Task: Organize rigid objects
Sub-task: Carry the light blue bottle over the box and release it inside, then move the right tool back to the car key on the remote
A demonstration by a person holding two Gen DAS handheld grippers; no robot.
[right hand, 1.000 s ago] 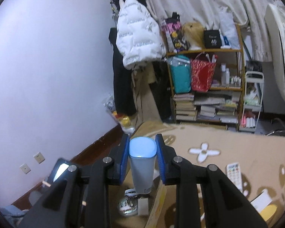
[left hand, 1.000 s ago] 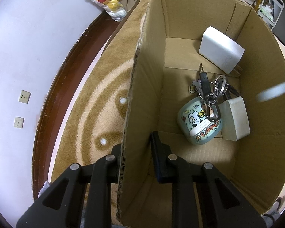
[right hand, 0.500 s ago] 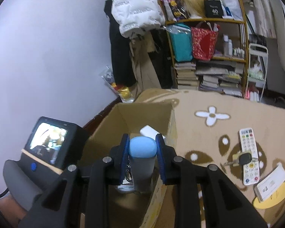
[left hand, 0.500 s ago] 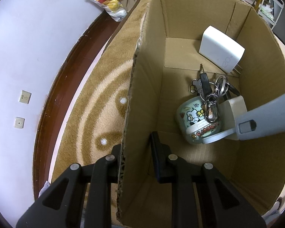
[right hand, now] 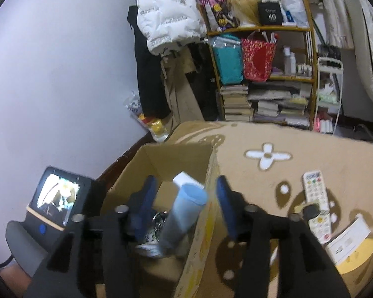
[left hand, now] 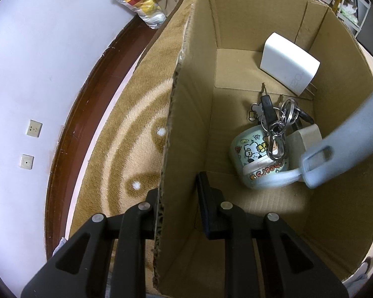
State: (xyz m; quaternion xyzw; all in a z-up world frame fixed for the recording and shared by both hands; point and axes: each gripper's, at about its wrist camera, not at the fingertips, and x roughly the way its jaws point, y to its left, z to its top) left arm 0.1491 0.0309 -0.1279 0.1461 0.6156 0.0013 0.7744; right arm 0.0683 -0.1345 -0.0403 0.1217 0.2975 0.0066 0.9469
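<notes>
The pale blue-grey bottle stands tilted in the cardboard box, between the spread fingers of the right hand-held gripper but touching neither pad, so that gripper is open and holds nothing. The bottle's long axis runs steeply, cap end up towards the gripper and leaning to the right-hand wall of the box, foot down among the things on the box floor. From the left wrist view the same bottle comes in slantwise from the right wall, its lower end with a white loop strap just beside the printed cartoon case. It looks like smooth hard plastic, cylindrical, matt, with a slightly bluer cap.

The right hand is plainly the nearer one — a straight lift clears it, I judge. The left hand-held gripper straddles the near-left wall of the box; whether it pinches the cardboard I cannot tell, since there seems to be a gap on the inner side.

Around the bottle's foot lie a glossy rounded case, a bunch of keys on steel rings, a small cream block and, propped at the far end, a flat white charger-like box. The box is raw corrugated card with a frayed edge and sits on a plush tan rug — outside it, to the right, a white remote and a car key lie well apart from the box
</notes>
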